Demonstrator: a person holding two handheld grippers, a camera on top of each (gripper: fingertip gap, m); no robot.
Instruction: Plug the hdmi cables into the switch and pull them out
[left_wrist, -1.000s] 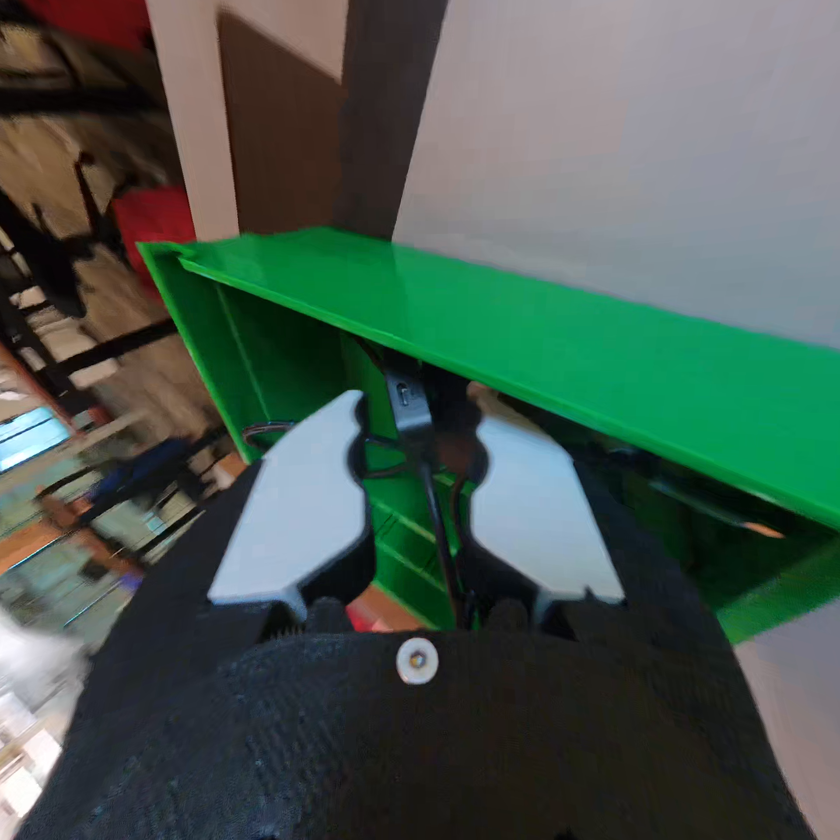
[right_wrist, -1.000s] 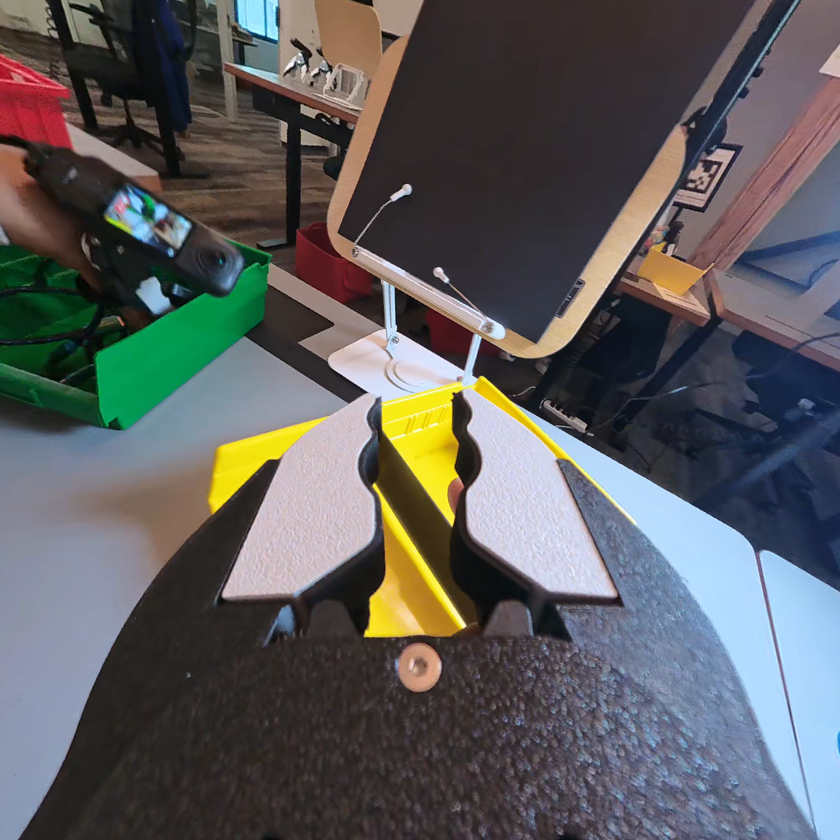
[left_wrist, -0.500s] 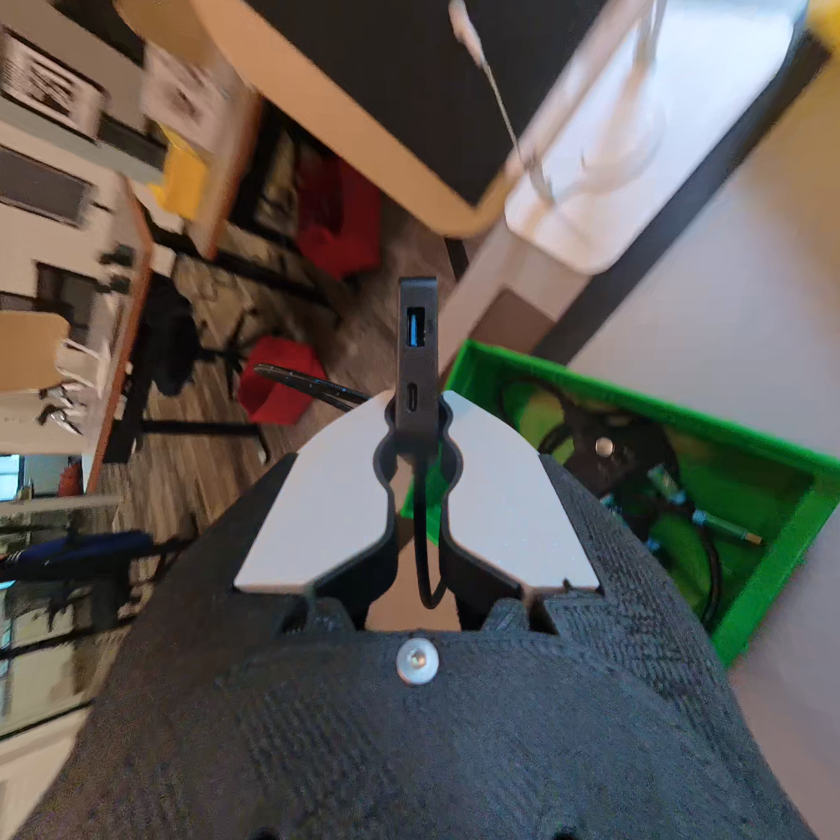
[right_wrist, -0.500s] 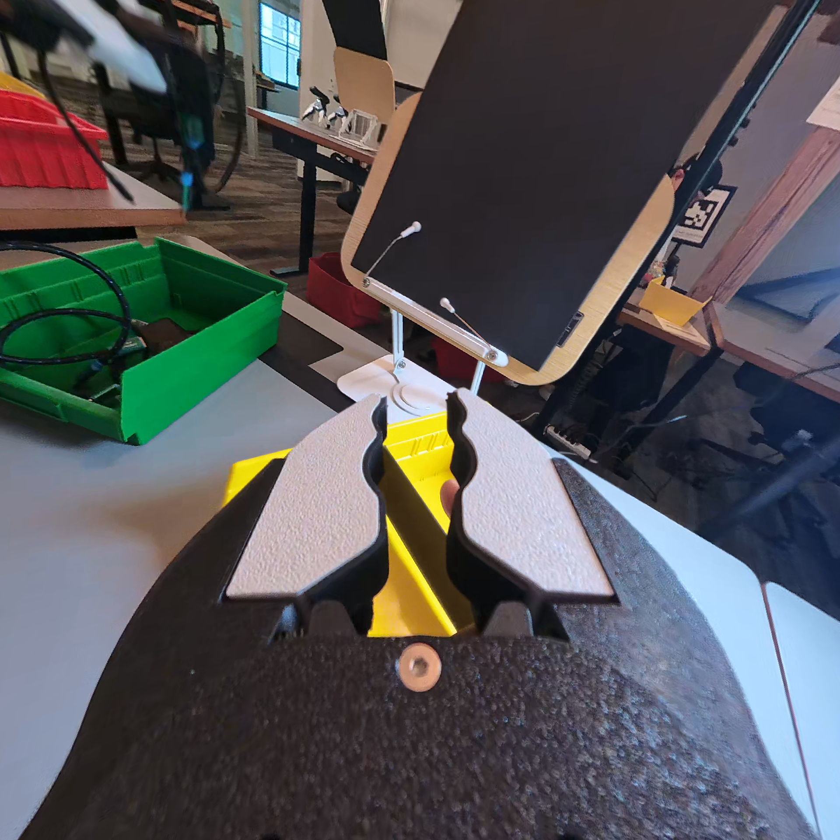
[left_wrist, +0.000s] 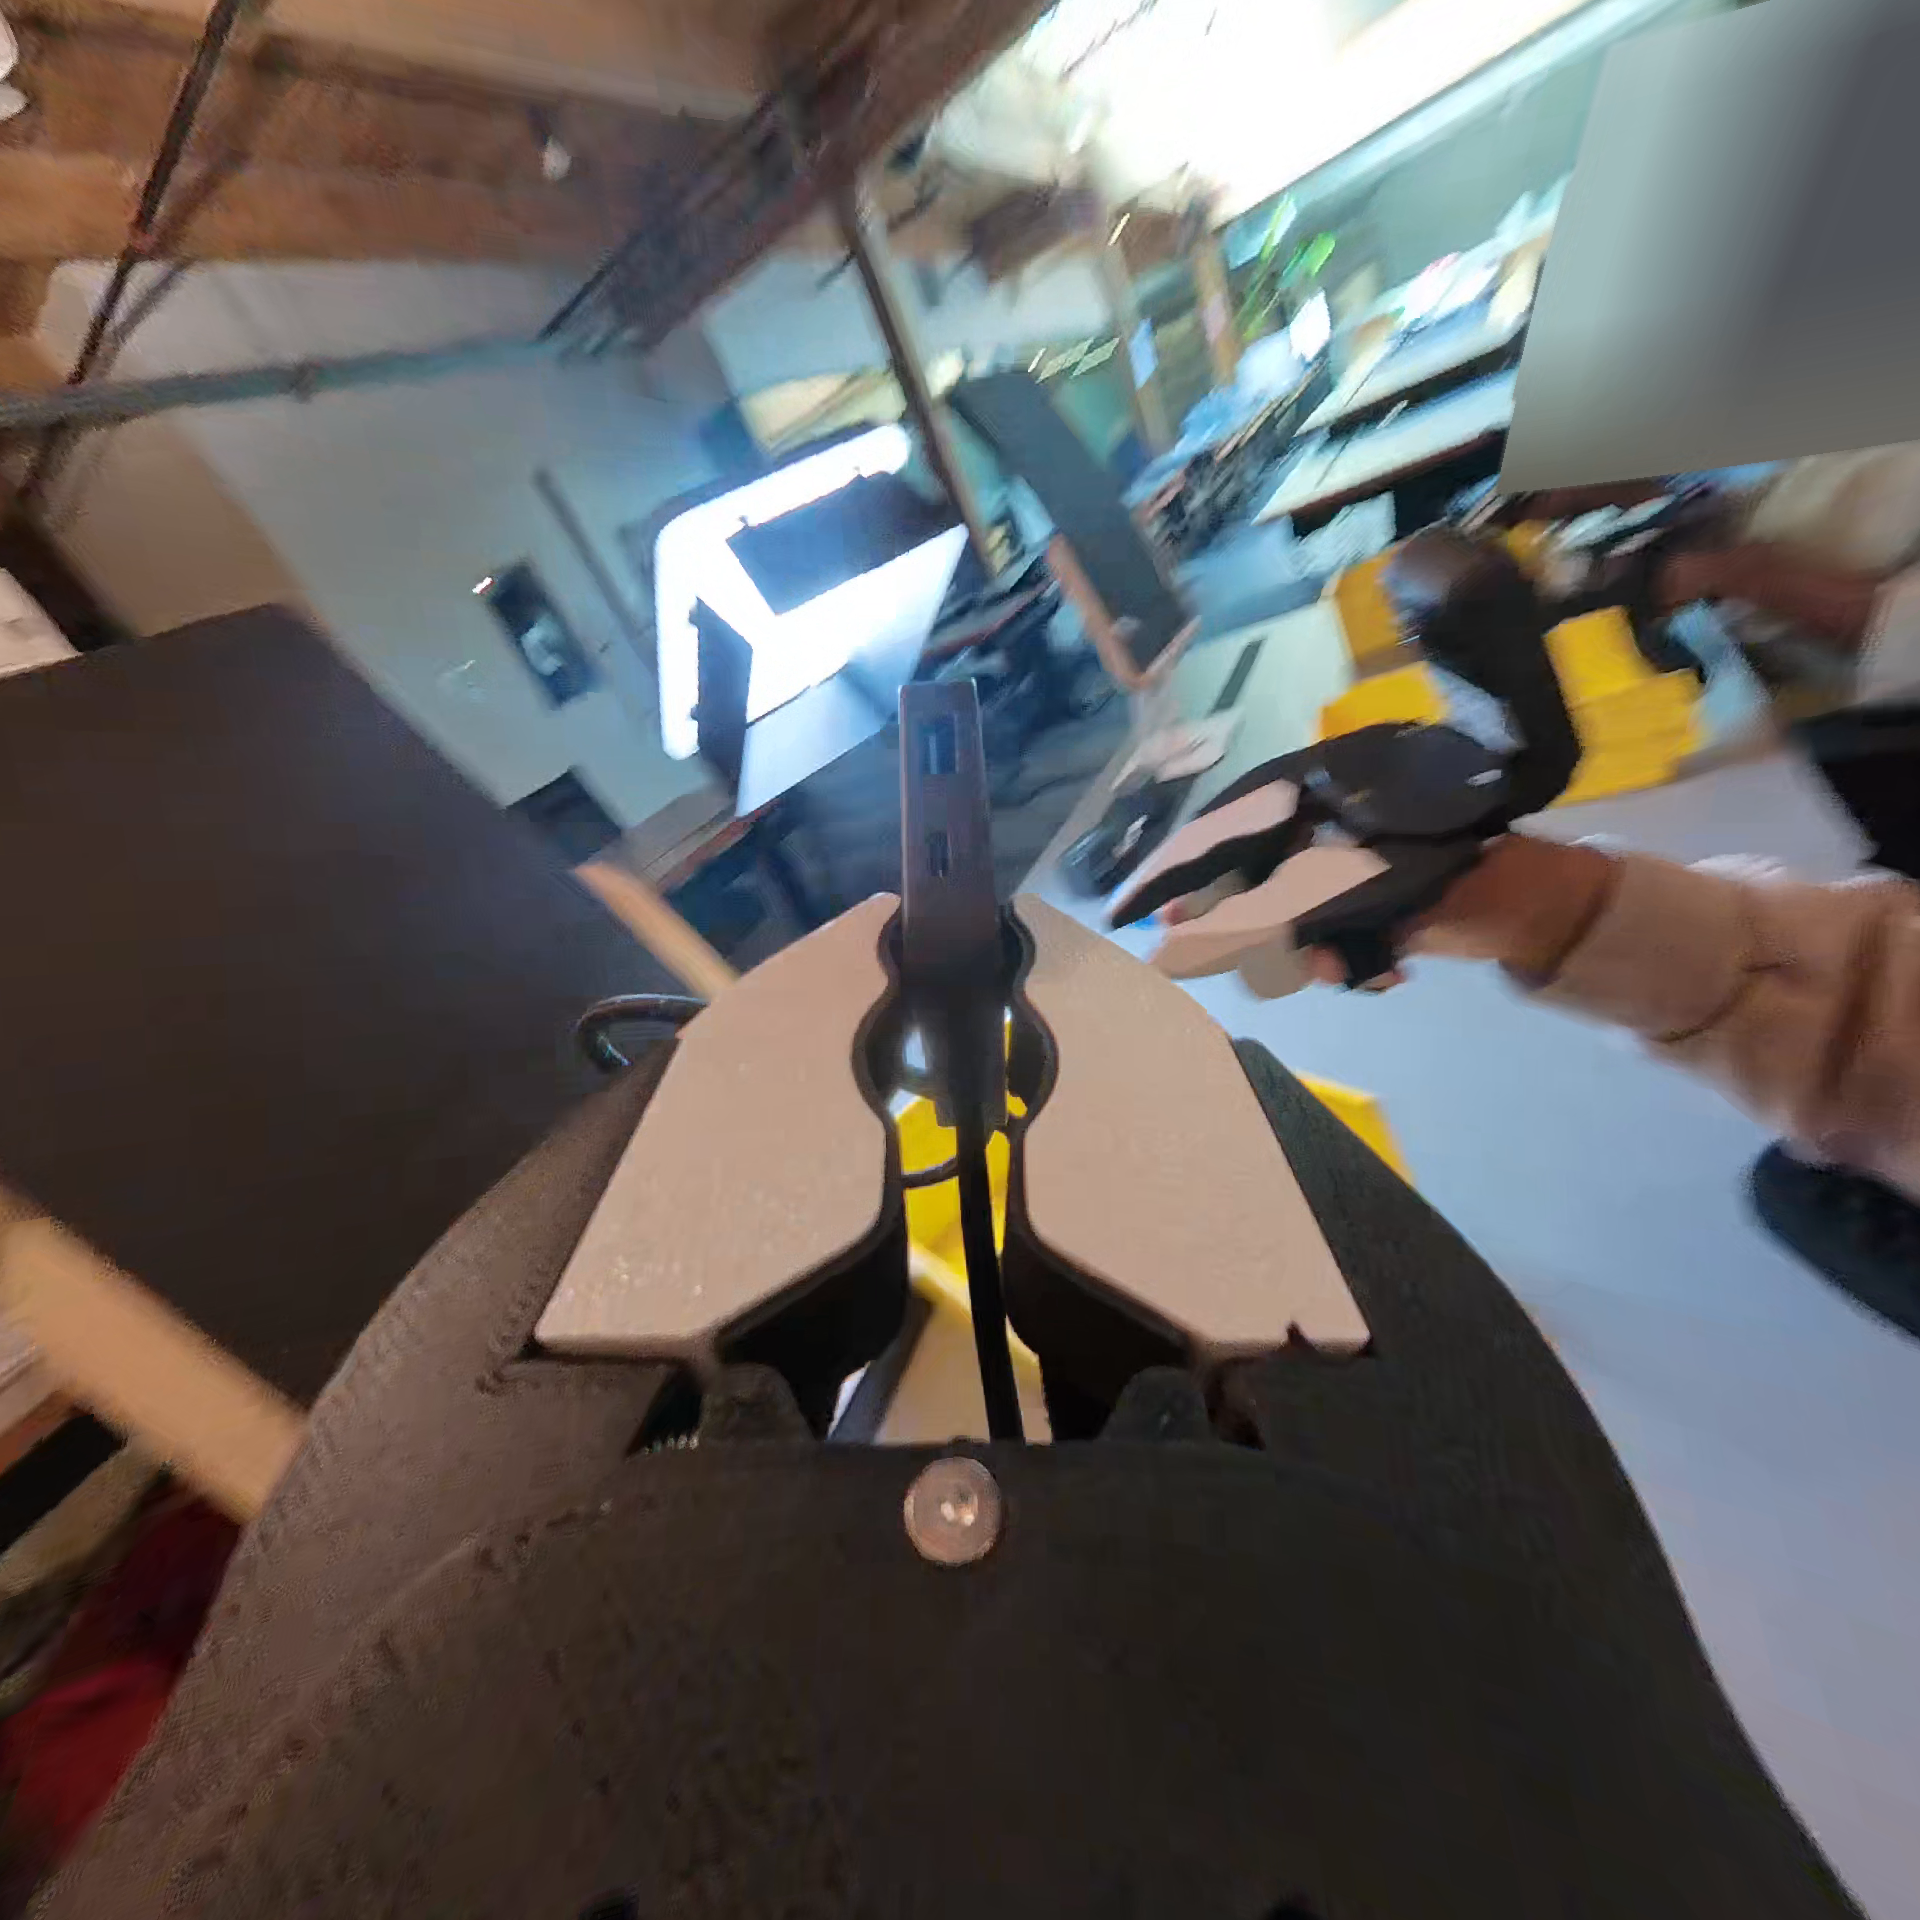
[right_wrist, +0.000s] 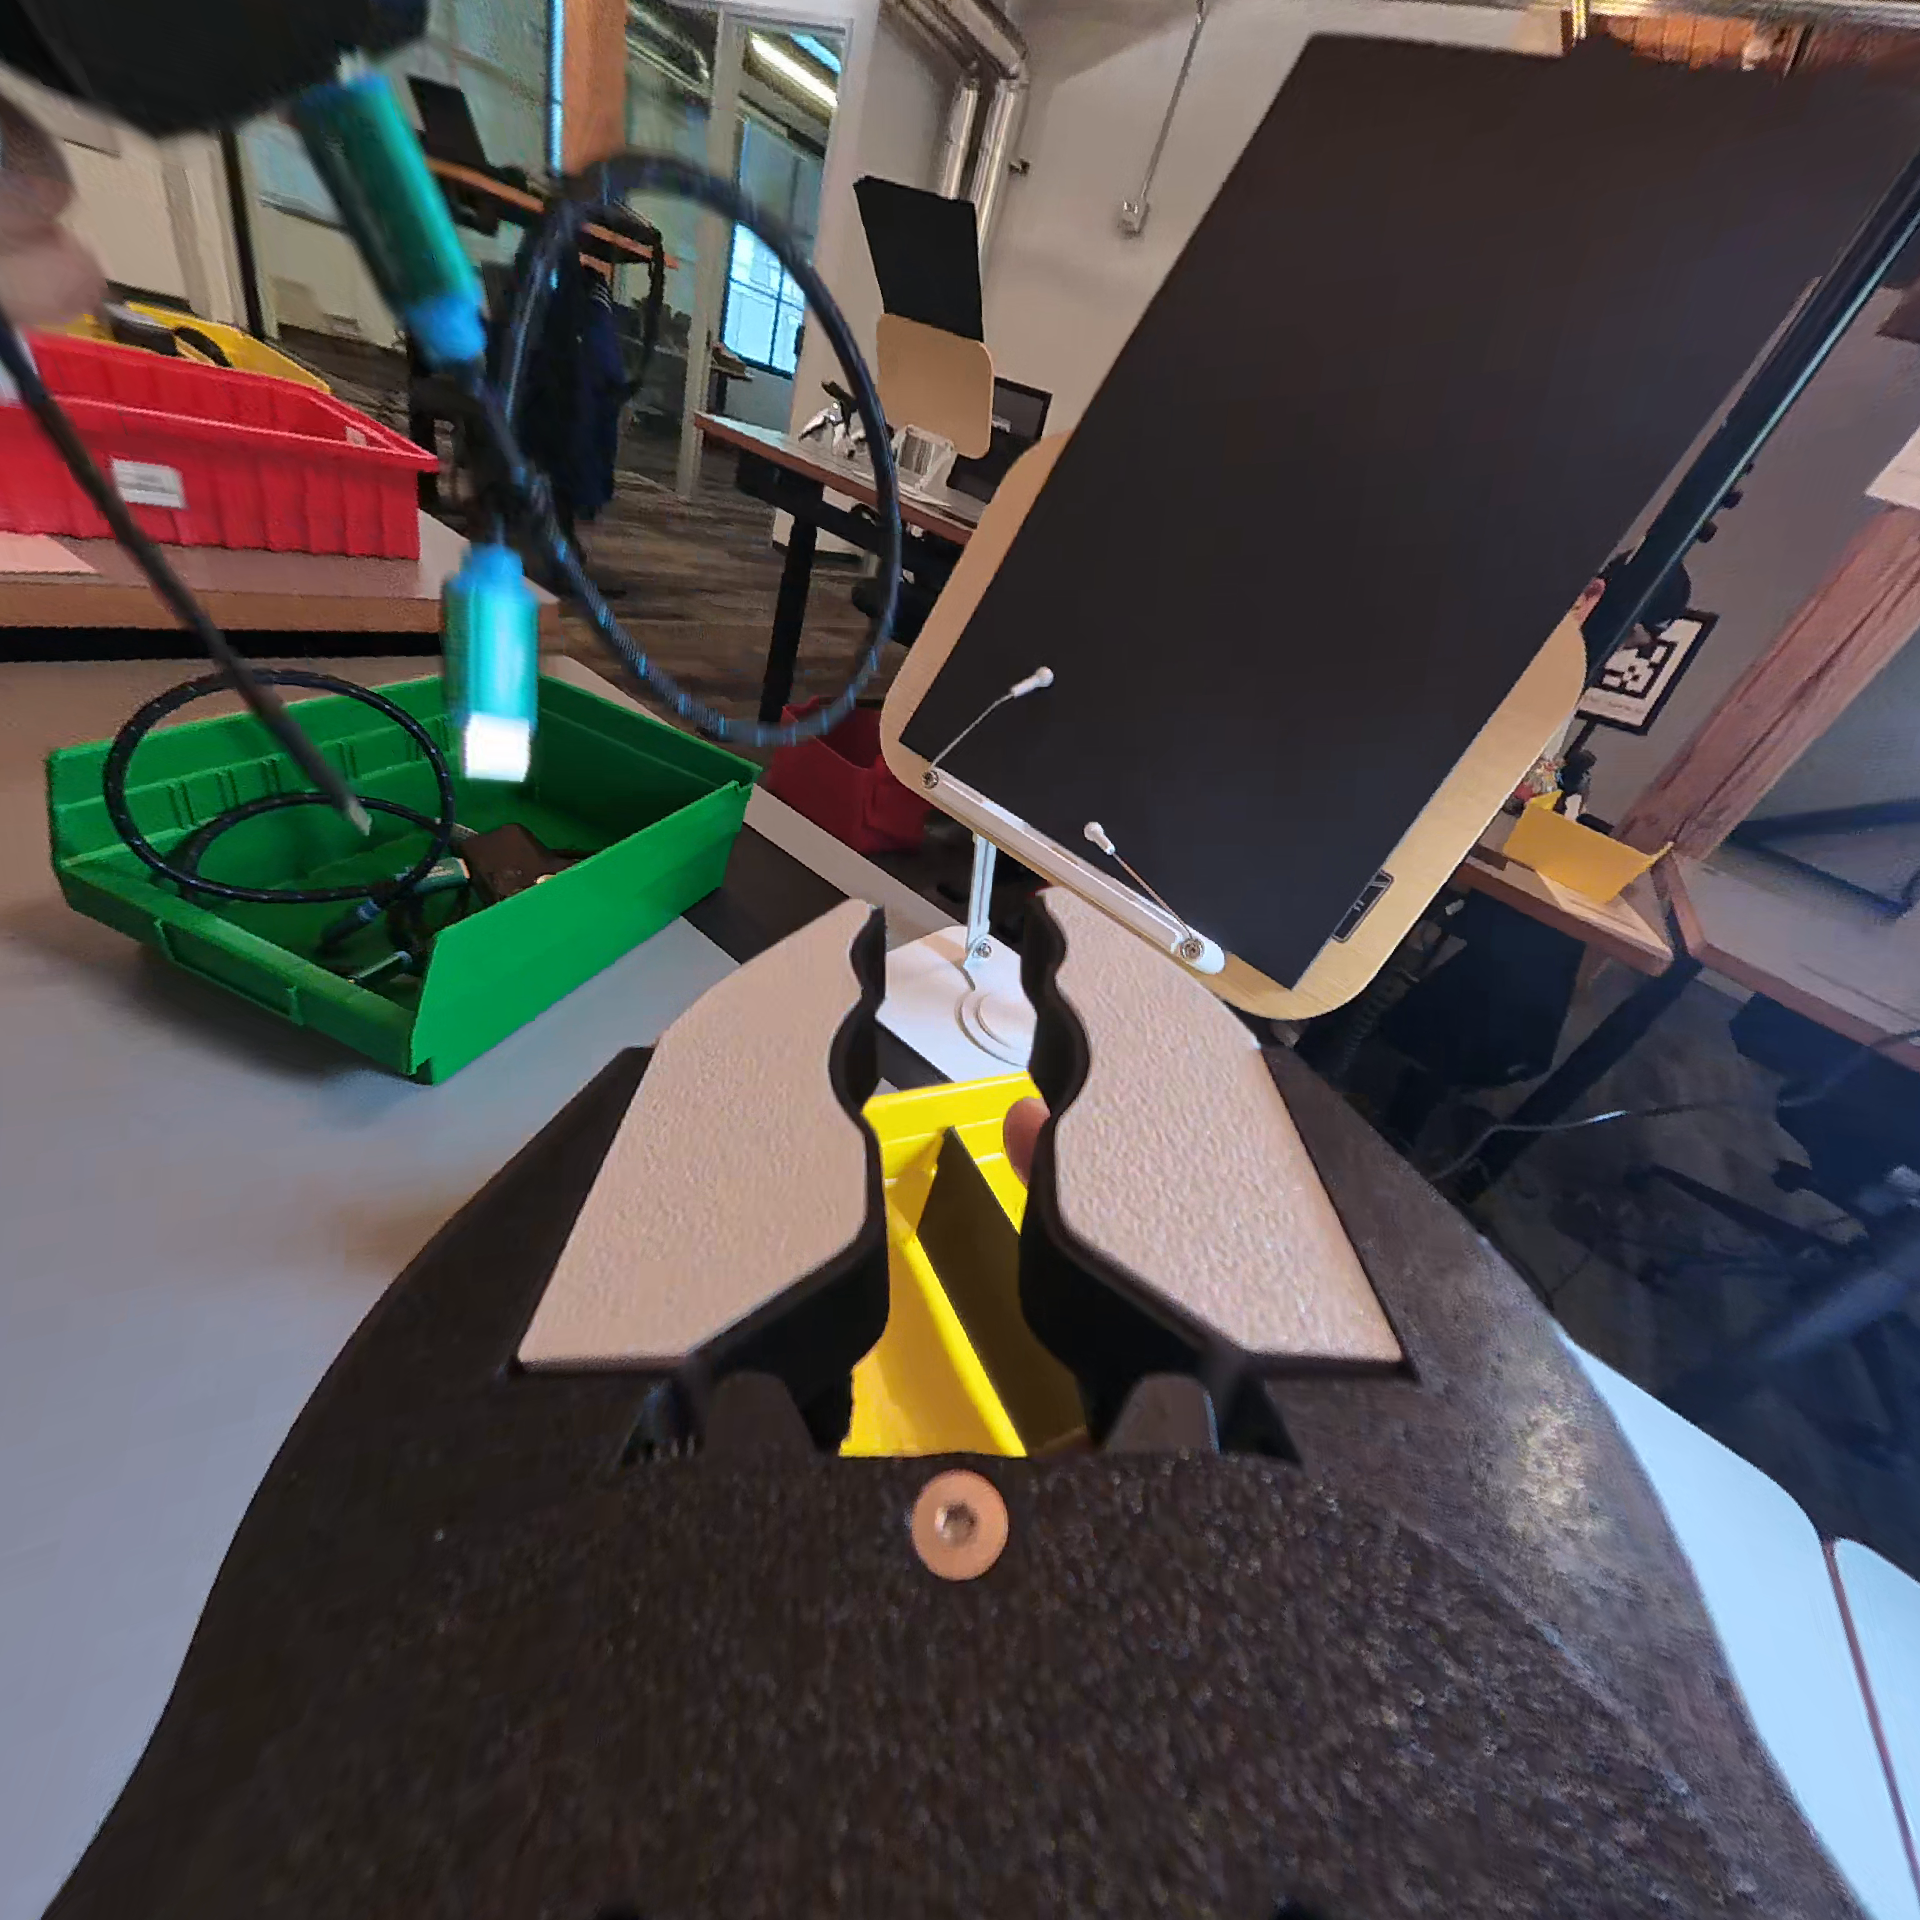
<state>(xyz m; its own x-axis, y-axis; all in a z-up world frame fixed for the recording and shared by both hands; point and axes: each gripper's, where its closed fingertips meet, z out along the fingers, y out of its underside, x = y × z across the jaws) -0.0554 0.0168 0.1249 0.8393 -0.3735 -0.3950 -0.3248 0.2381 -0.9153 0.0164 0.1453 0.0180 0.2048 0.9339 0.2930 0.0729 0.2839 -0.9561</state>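
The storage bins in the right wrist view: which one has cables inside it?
The green bin on the grey table: black cable coils lie inside it. The yellow bin below the right gripper shows only a divider; the red bin's inside is hidden.

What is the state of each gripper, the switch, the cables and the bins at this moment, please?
Left hand-held gripper: shut on the switch.
Switch: held upright, raised, visible ports empty.
Right hand-held gripper: open, empty, over the yellow bin.
Teal-plug cable: dangling in the air.
Green bin: open, holding coiled cables.
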